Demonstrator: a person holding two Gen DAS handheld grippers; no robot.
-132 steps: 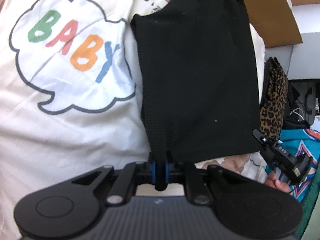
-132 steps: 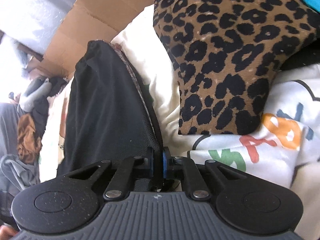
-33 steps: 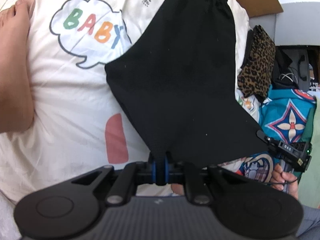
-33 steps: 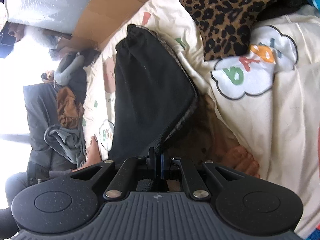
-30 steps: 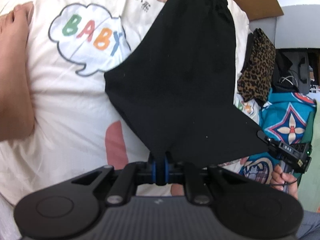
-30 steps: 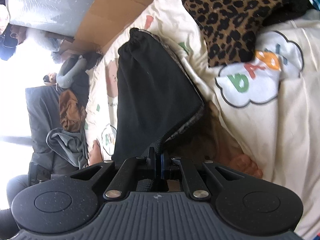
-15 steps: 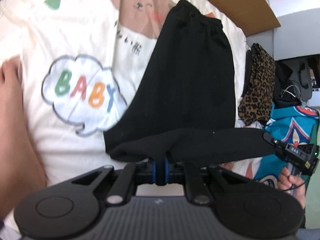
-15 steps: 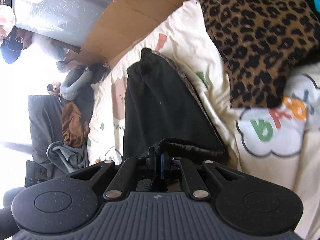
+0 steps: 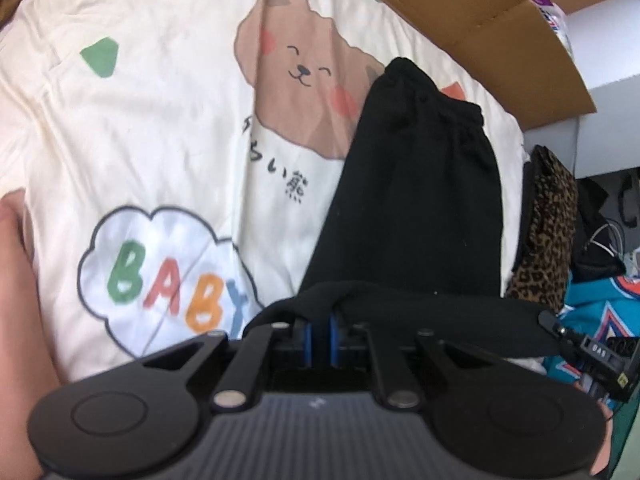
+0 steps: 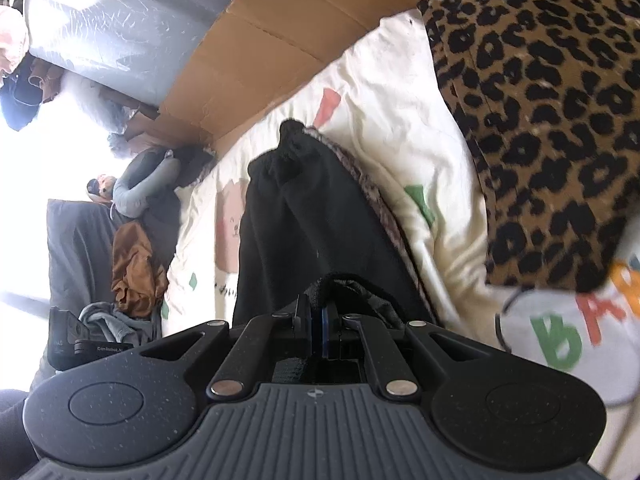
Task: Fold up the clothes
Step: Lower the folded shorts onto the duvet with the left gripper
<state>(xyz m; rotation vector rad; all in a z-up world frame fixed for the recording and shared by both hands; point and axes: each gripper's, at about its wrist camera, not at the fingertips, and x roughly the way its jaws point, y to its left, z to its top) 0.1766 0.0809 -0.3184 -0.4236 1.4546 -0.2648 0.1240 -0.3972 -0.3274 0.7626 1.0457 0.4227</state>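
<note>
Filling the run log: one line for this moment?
left tool: shut on black shorts | right tool: shut on black shorts | hem lifted over bear-print quilt

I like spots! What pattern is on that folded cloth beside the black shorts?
Leopard print: the folded cloth is tan with black spots, clearest in the right wrist view.

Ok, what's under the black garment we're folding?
The black garment lies on the cream cartoon-print bedding, covering part of its brown bear print. Whatever else sits beneath is hidden.

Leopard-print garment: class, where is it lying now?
In the left wrist view the leopard-print garment lies at the right, beside the black shorts, on the cream quilt's edge.
</note>
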